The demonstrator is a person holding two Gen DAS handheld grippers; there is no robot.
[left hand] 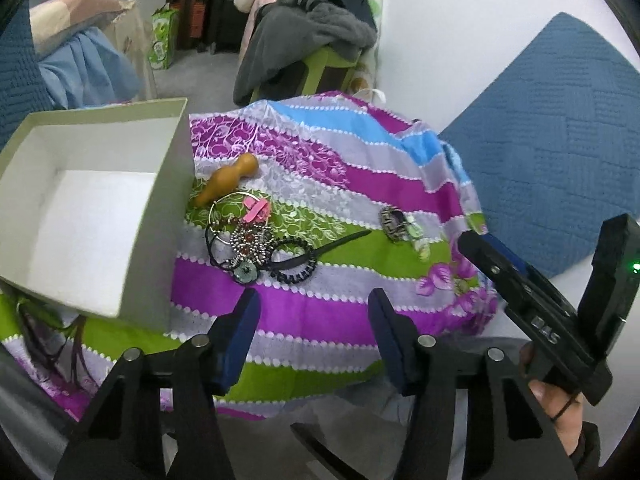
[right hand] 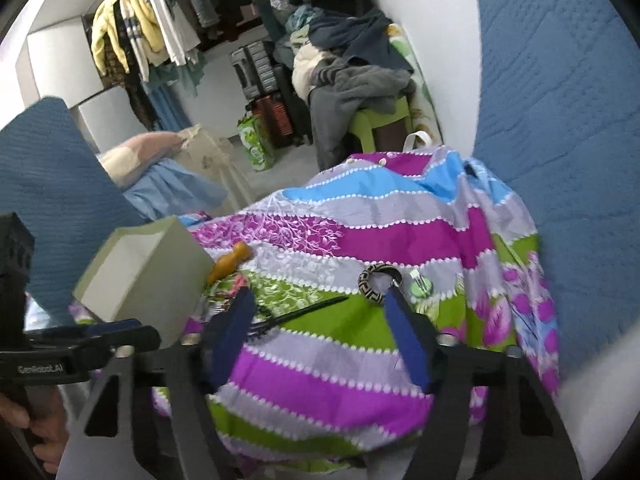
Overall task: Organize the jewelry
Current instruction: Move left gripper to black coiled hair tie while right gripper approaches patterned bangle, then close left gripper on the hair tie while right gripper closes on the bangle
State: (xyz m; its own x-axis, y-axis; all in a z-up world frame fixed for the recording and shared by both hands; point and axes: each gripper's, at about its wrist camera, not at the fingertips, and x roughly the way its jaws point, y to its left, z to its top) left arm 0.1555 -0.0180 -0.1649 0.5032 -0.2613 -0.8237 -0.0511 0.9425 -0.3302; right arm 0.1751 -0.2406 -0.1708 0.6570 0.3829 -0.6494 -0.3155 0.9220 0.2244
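Even, soft indoor light without hard shadows; fisheye bending and dark corners, slight motion blur toward edges.

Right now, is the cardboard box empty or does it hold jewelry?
Empty: the box shows only bare white floor, and the jewelry pile lies beside it.

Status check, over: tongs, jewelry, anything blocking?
Left tongs and right tongs open, empty. Jewelry pile on cloth beside empty box. Patterned bangle near right tongs. Nothing blocking.
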